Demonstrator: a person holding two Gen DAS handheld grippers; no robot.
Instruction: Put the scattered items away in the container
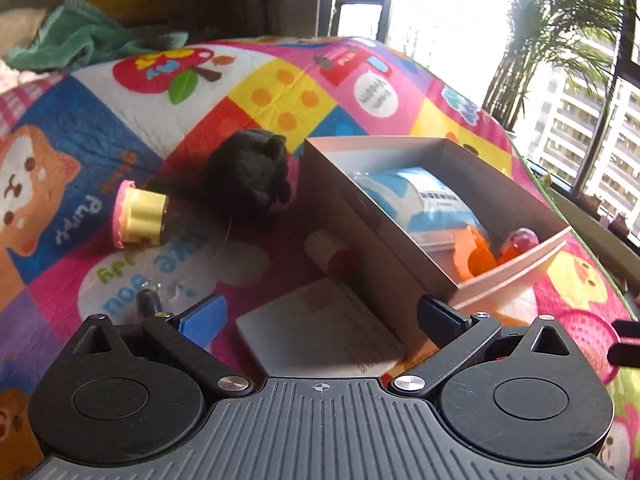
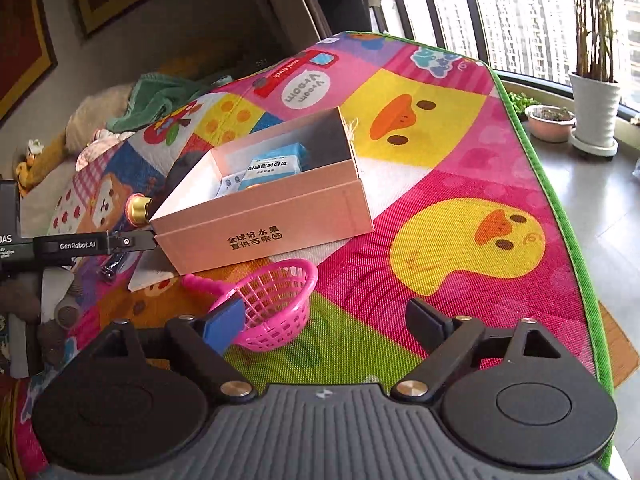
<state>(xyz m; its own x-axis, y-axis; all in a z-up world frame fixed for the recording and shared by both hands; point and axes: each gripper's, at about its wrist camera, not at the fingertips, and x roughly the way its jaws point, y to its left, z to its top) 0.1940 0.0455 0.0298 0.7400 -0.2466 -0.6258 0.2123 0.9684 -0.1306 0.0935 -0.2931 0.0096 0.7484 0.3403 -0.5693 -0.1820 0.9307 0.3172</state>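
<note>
Two grippers over patchwork cartoon play mat (image 2: 460,152). Right gripper (image 2: 332,324) released, jaws wide, nothing between; pink plastic lattice basket (image 2: 276,304) just beside its left finger, on the mat. Left gripper (image 1: 320,316) released, empty, flat white card (image 1: 316,332) between its fingers. Pale pink cardboard box (image 2: 260,232), far of both: blue-white soft packet (image 1: 424,196), orange plastic toy (image 1: 476,256) inside. Left of box: black fuzzy plush (image 1: 248,176), yellow fluted bottle cap (image 1: 140,216).

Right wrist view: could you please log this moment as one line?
right tool: open, empty | pink basket: on mat, beside box | box: partly filled
</note>
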